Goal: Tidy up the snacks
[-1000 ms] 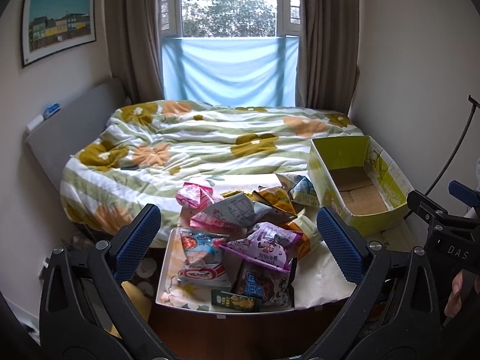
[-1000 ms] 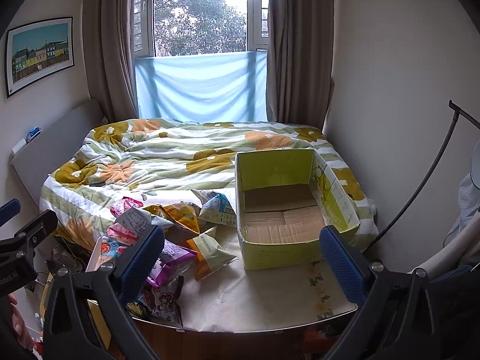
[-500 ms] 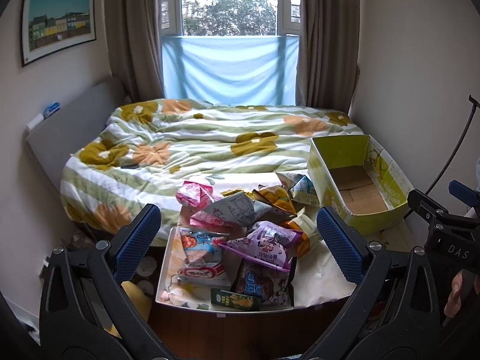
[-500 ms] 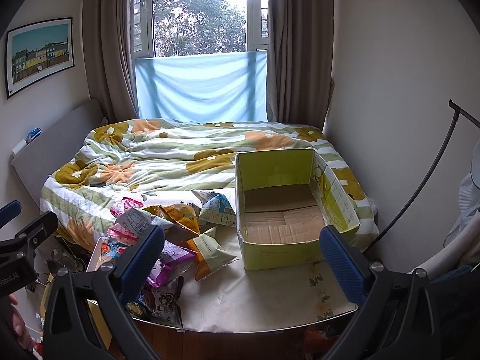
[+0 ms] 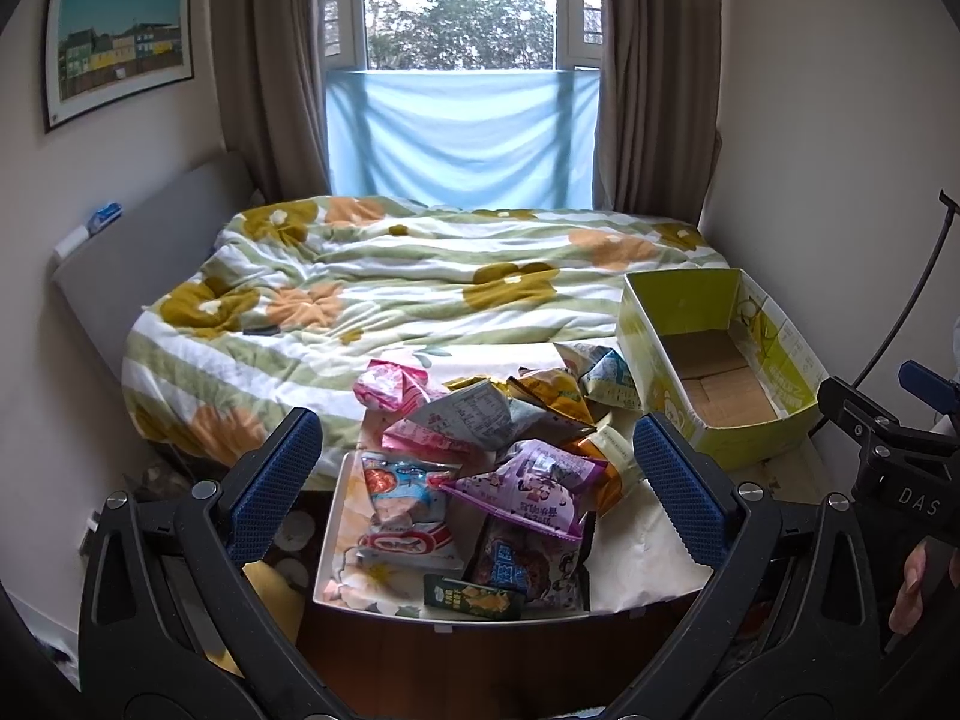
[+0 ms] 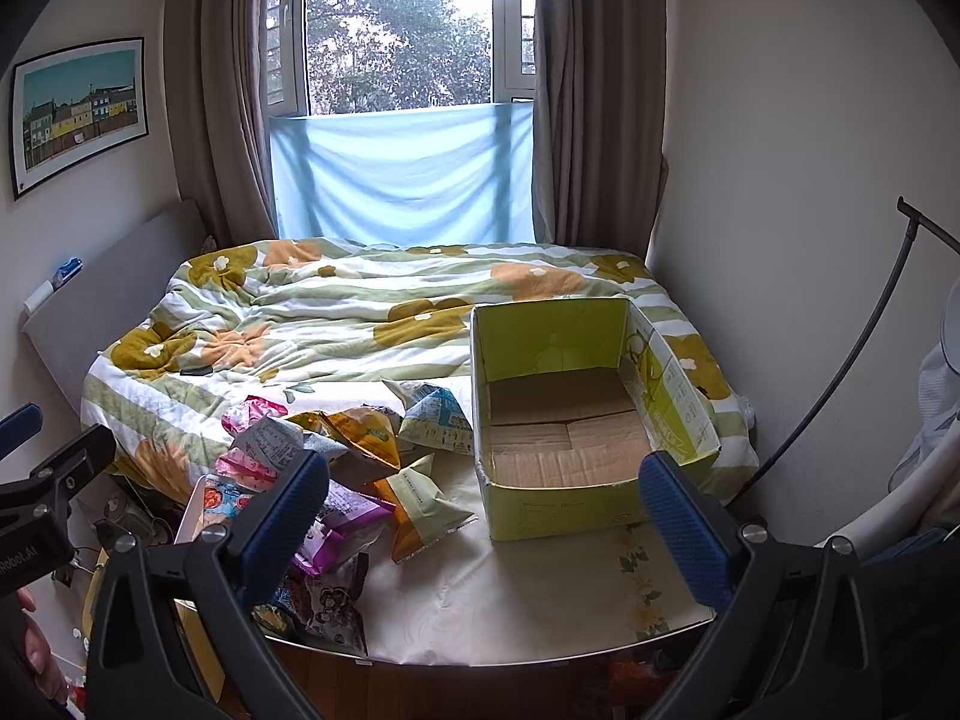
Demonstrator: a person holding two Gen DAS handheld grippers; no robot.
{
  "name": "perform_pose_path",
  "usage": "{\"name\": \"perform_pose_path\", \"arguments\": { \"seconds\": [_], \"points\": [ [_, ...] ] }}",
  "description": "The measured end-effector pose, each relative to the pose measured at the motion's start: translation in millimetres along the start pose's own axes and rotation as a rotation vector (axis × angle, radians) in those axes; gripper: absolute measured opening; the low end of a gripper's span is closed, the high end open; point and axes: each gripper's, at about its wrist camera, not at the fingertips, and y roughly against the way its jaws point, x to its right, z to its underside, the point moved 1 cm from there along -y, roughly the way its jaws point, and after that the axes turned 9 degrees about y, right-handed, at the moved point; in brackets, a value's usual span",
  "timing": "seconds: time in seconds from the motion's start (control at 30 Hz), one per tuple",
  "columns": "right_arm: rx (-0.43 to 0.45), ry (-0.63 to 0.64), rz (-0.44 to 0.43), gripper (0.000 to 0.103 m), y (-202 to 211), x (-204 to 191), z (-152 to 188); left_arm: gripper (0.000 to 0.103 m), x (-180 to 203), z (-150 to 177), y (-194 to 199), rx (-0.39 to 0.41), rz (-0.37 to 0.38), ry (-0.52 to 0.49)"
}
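A heap of snack bags lies on a small table at the foot of the bed: a purple bag, a pink bag, orange bags and others. An empty green cardboard box stands open to their right, also in the left wrist view as the green box. My left gripper hangs open above and in front of the heap, nothing between its blue pads. My right gripper is open too, in front of the box and holding nothing.
The table's cream cover has bare room in front of the box. Behind lies a bed with a flowered quilt. Walls stand close on the right, with a dark curved rod. A person's fingers show at the right edge.
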Motion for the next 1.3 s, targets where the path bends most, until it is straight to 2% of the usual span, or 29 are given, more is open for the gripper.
{"name": "perform_pose_path", "arguments": {
  "seconds": [0.5, 0.63, 0.77, 0.9, 1.13, 1.3],
  "points": [
    [-0.003, 0.002, -0.006, 0.103, 0.3, -0.8, -1.1, 0.102, -4.8, 0.0, 2.1, 0.000, -0.001, 0.007],
    [-0.030, 0.014, -0.032, 0.103, -5.4, -7.3, -0.3, 0.102, -18.7, -3.7, -5.1, -0.041, -0.012, 0.029],
    [-0.080, 0.026, -0.092, 0.103, -12.3, -19.7, 11.5, 0.102, -37.9, 6.6, -20.0, -0.116, -0.004, 0.053],
    [-0.145, 0.044, -0.172, 0.103, -34.4, -30.6, 34.3, 0.102, -54.8, 39.5, -47.7, -0.219, 0.030, 0.071],
    [-0.247, 0.071, -0.358, 0.103, -84.6, -43.9, 71.3, 0.102, -62.8, 107.0, -96.0, -0.378, 0.021, 0.101],
    [-0.293, 0.116, -0.495, 0.103, -122.1, -55.6, 90.4, 0.102, -56.8, 130.5, -118.8, -0.389, -0.005, 0.121]
  ]
}}
